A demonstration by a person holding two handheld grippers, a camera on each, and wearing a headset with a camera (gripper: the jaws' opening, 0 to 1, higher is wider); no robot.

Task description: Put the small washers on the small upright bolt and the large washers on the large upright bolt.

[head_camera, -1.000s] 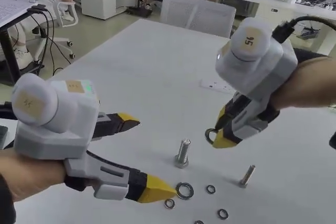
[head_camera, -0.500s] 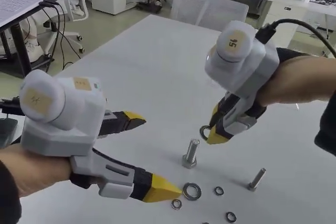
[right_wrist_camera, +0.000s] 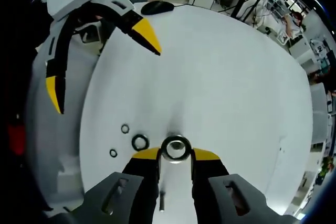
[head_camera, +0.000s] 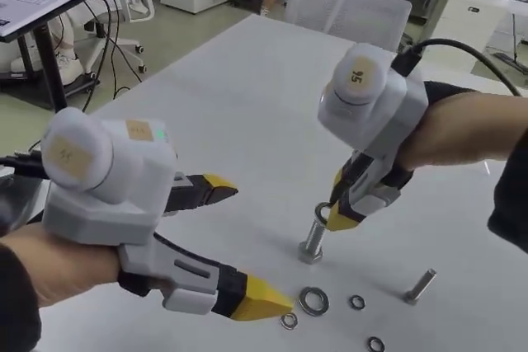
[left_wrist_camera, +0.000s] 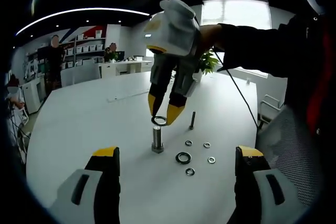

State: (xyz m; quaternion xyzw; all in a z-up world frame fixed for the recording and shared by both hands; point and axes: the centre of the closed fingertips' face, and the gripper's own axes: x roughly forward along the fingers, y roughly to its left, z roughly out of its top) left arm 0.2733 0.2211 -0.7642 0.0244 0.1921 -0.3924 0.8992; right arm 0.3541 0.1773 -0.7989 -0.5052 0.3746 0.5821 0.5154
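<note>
Large washer, pinched in the right gripper, sits right at the top of the large upright bolt, one of two bolts alongside the small bolt. Five more lie on the white table in an open office: one loose large washer and four small washers. The left gripper hovers nearby, jaws spread wide.
</note>
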